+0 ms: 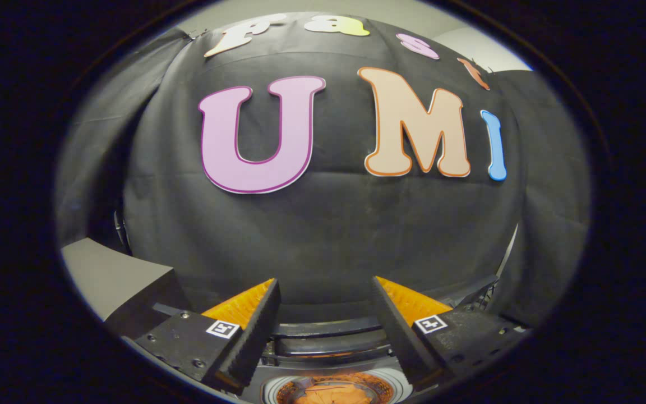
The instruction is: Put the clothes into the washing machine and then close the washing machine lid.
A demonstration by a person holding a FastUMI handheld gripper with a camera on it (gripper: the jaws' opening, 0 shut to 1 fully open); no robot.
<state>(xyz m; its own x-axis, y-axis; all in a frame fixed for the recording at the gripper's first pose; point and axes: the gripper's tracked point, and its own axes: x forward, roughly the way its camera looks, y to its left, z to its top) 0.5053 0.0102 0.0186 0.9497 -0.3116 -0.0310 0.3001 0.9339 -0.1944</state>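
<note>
So the gripper [326, 314] has its fingers spread wide with nothing between them, hovering over the washing machine [328, 342]. Down below, between the fingers, you can see the round drum opening with something orange in it, looks like the clothes [331, 394] are already inside. I'd say the loading part is done, closing the lid is what's left

The booth is dim overall, lit softly from above, so the black cloth wall [323, 235] shows a faint grey sheen and creases. Fisheye distortion bulges the wall's middle and curves everything toward the rim, where brightness falls off. At six o'clock, the round drum opening of the washing machine [334, 390] glows warm orange. Focus looks fairly sharp throughout.
</note>
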